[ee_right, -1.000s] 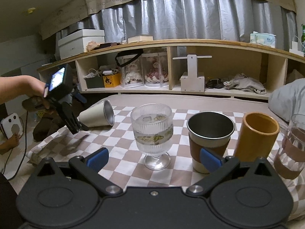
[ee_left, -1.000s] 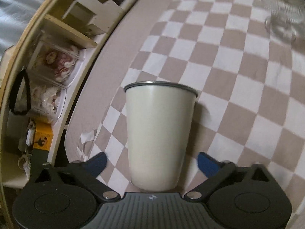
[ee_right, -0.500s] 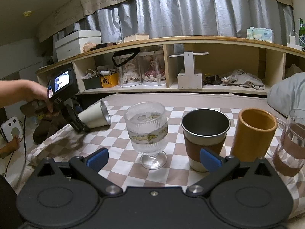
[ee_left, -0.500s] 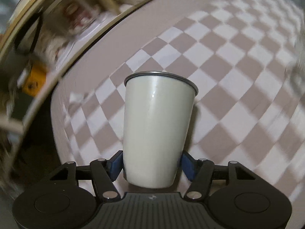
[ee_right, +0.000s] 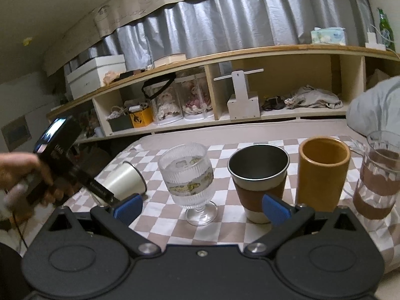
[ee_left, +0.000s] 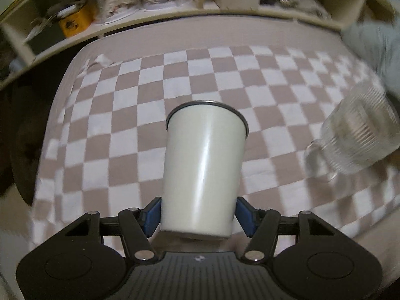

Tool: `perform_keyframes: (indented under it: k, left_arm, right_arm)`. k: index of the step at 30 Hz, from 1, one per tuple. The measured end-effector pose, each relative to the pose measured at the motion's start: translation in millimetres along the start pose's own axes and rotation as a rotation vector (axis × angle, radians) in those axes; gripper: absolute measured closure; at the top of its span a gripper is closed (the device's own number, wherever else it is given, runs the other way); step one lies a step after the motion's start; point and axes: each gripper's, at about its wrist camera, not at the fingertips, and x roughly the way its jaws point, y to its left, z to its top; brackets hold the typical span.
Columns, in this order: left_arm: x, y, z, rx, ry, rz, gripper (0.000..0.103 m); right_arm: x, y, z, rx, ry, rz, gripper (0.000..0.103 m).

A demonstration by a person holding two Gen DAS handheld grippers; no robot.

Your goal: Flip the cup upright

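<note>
A cream metal cup (ee_left: 203, 172) with a dark rim is held near its base between the blue pads of my left gripper (ee_left: 198, 216), which is shut on it. In the right wrist view the cup (ee_right: 126, 181) is tilted, its mouth pointing right and slightly up, lifted over the left end of the checkered cloth (ee_right: 225, 232). The left gripper (ee_right: 100, 191) shows there in a person's hand. My right gripper (ee_right: 201, 210) is open and empty, low in front of the row of cups.
A ribbed glass goblet (ee_right: 190, 175), a steel cup with a brown sleeve (ee_right: 258, 172), an ochre cup (ee_right: 322, 172) and a glass mug (ee_right: 380, 172) stand in a row on the cloth. A wooden shelf unit (ee_right: 250, 105) is behind. The goblet (ee_left: 355, 135) is right of the held cup.
My left gripper closed on the cream cup and has swung it round, raising its mouth end. My right gripper has moved slightly closer to the cups.
</note>
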Motion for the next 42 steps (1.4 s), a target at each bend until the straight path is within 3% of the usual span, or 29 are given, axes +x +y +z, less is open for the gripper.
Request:
perform_keyframes:
  k: [7, 10, 13, 21, 29, 32, 36, 39, 42]
  left_arm:
    - [8.1, -2.1, -11.0, -0.099, -0.041, -0.026, 0.039]
    - [3.2, -3.4, -19.8, -0.07, -0.117, -0.026, 0.036]
    - [-0.5, -2.3, -32.6, -0.04, -0.181, -0.015, 0.036]
    - [-17.0, 13.8, -53.5, -0.005, -0.262, -0.012, 0.037]
    - [-19.0, 38.8, -56.8, -0.063, -0.272, -0.112, 0.044]
    - [-15.6, 43.8, -58.0, -0.069, -0.265, -0.145, 0.047]
    - [-11.8, 46.2, -58.8, -0.067, -0.262, -0.183, 0.048]
    - [-10.1, 46.3, -58.8, -0.062, -0.259, -0.201, 0.05]
    - [-9.5, 46.5, -59.1, -0.053, -0.259, -0.21, 0.051]
  right_arm:
    - [1.7, -13.4, 2.7, 0.126, 0.022, 0.056, 0.0]
    - [2.7, -10.8, 8.7, 0.151, 0.036, 0.056, 0.0]
    - [3.8, 4.8, 22.2, 0.1, 0.048, 0.013, 0.0]
    - [34.7, 56.6, 71.2, 0.055, 0.082, 0.132, 0.0]
    - [119.6, 109.7, 103.5, 0.137, 0.285, 0.216, 0.0]
    - [161.4, 121.3, 100.1, 0.194, 0.416, 0.217, 0.002]
    - [210.7, 127.6, 82.6, 0.279, 0.562, 0.163, 0.006]
    - [238.5, 125.9, 67.5, 0.313, 0.627, 0.074, 0.007]
    - [258.7, 120.6, 54.4, 0.36, 0.684, 0.043, 0.007]
